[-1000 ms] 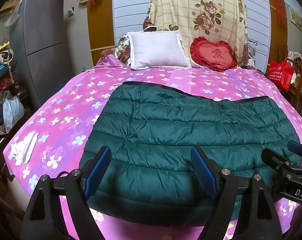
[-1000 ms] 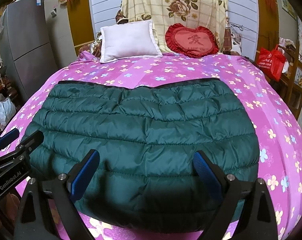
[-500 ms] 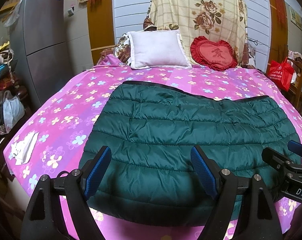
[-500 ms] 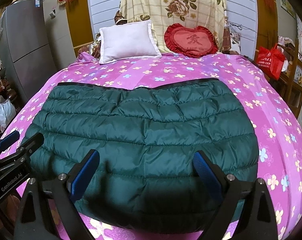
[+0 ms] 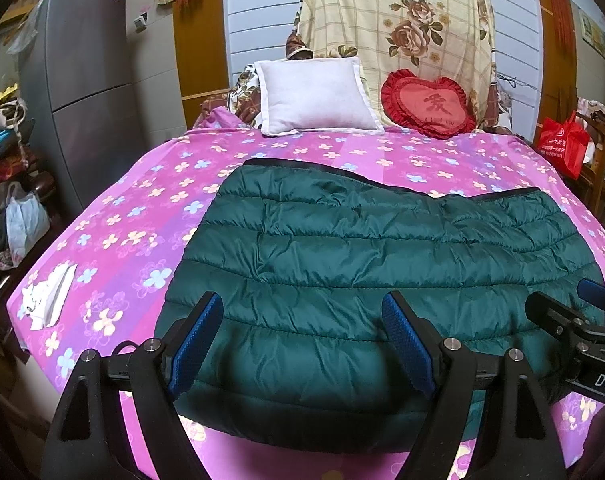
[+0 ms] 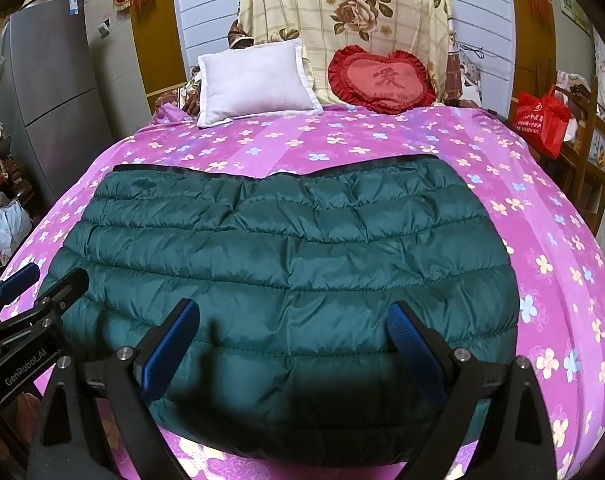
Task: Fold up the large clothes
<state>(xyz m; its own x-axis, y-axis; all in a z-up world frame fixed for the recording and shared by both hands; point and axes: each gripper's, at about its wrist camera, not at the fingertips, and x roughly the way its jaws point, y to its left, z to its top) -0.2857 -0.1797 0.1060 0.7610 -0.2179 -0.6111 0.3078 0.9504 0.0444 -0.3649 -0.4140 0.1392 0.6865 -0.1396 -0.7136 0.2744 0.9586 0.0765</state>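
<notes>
A dark green quilted down jacket [image 5: 374,256] lies folded flat on the pink flowered bed [image 5: 142,216]; it also shows in the right wrist view [image 6: 286,252]. My left gripper [image 5: 302,340] is open and empty, held above the jacket's near left part. My right gripper [image 6: 294,340] is open and empty above the jacket's near middle. The right gripper shows at the right edge of the left wrist view [image 5: 562,312], and the left gripper at the left edge of the right wrist view [image 6: 42,284].
A white pillow [image 5: 318,98] and a red heart cushion [image 5: 426,108] lean at the head of the bed. A white crumpled tissue [image 5: 48,294] lies at the bed's near left corner. A grey fridge [image 5: 86,92] stands left, a red bag [image 5: 562,144] right.
</notes>
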